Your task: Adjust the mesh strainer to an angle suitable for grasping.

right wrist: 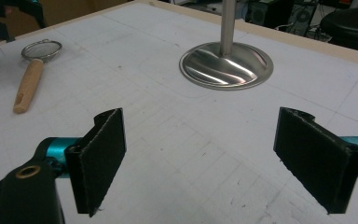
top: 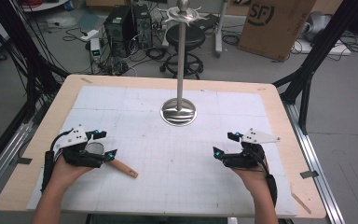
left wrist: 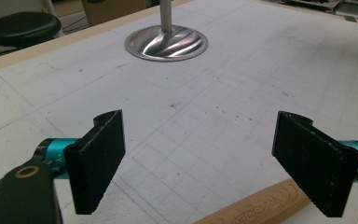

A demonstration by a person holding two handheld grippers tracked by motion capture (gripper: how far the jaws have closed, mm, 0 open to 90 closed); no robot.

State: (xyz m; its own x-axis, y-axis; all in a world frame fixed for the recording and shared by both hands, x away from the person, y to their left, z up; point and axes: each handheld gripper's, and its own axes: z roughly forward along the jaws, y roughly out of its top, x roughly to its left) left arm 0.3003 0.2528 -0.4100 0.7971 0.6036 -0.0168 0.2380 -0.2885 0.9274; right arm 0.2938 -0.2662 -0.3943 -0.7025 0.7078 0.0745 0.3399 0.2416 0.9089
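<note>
Resting at the surface's left, the left tongs [top: 103, 143] stand wide apart w/ nothing clamped, hovering right over the strainer [top: 94, 149]. Strainer lies flat on the white gridded mat [top: 177, 163]; its wooden handle [top: 123, 168] points toward the right and the near edge, and passes just under the right jaw in the left gripper view. Mesh bowl sits betw. the jaws in the high view; can't tell if they touch it. Mid-surface, farther back: a steel stand [top: 179, 112] w/ round base and upright pole. At right, the right tongs [top: 226, 143] are also wide apart, empty, well apart from the strainer. Surface [top: 65, 95] is light wood w/ rounded corners. Room behind: black stool [top: 186, 39], PC tower [top: 121, 25], cables on grey floor, cardboard box [top: 275, 23] at right.
</note>
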